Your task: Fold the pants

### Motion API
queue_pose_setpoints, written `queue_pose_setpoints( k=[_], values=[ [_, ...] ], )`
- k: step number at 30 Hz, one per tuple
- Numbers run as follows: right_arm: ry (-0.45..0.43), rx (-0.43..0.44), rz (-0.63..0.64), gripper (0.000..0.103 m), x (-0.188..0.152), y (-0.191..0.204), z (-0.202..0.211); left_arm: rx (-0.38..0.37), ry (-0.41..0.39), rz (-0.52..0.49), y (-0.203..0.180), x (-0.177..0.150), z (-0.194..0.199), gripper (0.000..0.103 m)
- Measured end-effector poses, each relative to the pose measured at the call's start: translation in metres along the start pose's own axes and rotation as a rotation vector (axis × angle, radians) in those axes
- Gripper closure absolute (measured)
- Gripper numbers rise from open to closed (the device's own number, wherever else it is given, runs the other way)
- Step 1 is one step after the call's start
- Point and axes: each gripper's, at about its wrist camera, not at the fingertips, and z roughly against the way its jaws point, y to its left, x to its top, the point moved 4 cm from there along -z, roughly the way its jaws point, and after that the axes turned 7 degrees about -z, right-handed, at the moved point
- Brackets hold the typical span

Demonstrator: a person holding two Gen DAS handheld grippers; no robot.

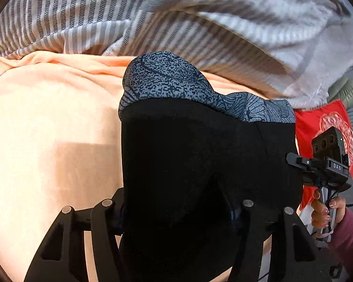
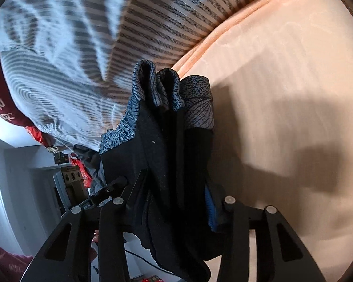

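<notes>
both tools are clamped on the black pants (image 1: 200,164), which hang bunched in the air above the peach bed sheet (image 1: 47,129) rather than lying on it. the left tool (image 1: 176,213) holds a wide black panel with the grey patterned waistband (image 1: 167,80) draped over the top; the right tool (image 2: 174,202) pinches several gathered layers, the patterned band showing in three humps at the far end. the right tool's handle and hand (image 1: 327,209) show at the edge of the left view, close beside the cloth. a striped duvet (image 1: 82,23) lies rumpled behind. judging from this, the pants are doubled up at best; laying flat, smoothing and the final folds look undone.
</notes>
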Motion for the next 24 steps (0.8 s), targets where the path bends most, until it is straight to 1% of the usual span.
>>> queue_pose_setpoints(
  k=[4,6,7,9,10,11,13,15,16,17,19,22,24],
  values=[
    [-0.007,-0.017,-0.002,0.057,-0.026,-0.004,0.017,-0.006,0.022,0.005,-0.008,-0.027,-0.001,0.041],
    [-0.009,-0.031,-0.01,0.057,-0.038,-0.013,0.022,-0.009,0.04,0.017,-0.015,-0.037,-0.01,0.041],
    [-0.009,-0.044,-0.017,0.057,-0.044,-0.018,0.022,-0.003,0.052,0.019,-0.015,-0.044,-0.014,0.041],
    [-0.009,-0.081,-0.026,0.057,-0.053,-0.03,0.021,0.04,0.062,0.012,-0.018,-0.057,-0.024,0.041],
    [-0.013,-0.105,-0.025,0.056,-0.057,-0.035,0.019,0.058,0.059,0.013,-0.017,-0.06,-0.026,0.039],
    [-0.022,-0.131,-0.017,0.052,-0.06,-0.036,0.018,0.079,0.048,0.014,-0.016,-0.063,-0.026,0.034],
    [-0.061,-0.211,0.017,0.046,-0.063,-0.034,0.018,0.139,0.035,0.016,-0.013,-0.064,-0.022,0.031],
    [-0.089,-0.279,0.048,0.043,-0.065,-0.03,0.021,0.186,0.035,0.016,-0.012,-0.065,-0.018,0.029],
    [-0.097,-0.309,0.06,0.043,-0.066,-0.028,0.023,0.208,0.039,0.014,-0.015,-0.061,-0.018,0.022],
    [-0.102,-0.349,0.072,0.043,-0.066,-0.027,0.025,0.241,0.041,0.007,-0.015,-0.062,-0.015,0.019],
    [-0.108,-0.452,0.097,0.043,-0.068,-0.025,0.029,0.287,0.044,-0.017,-0.014,-0.065,-0.007,0.019],
    [-0.119,-0.536,0.1,0.043,-0.073,-0.026,0.04,0.352,0.067,-0.024,-0.017,-0.072,0.006,0.019],
    [-0.131,-0.598,0.096,0.043,-0.08,-0.023,0.048,0.38,0.069,-0.033,-0.021,-0.076,0.014,0.019]
  ],
)
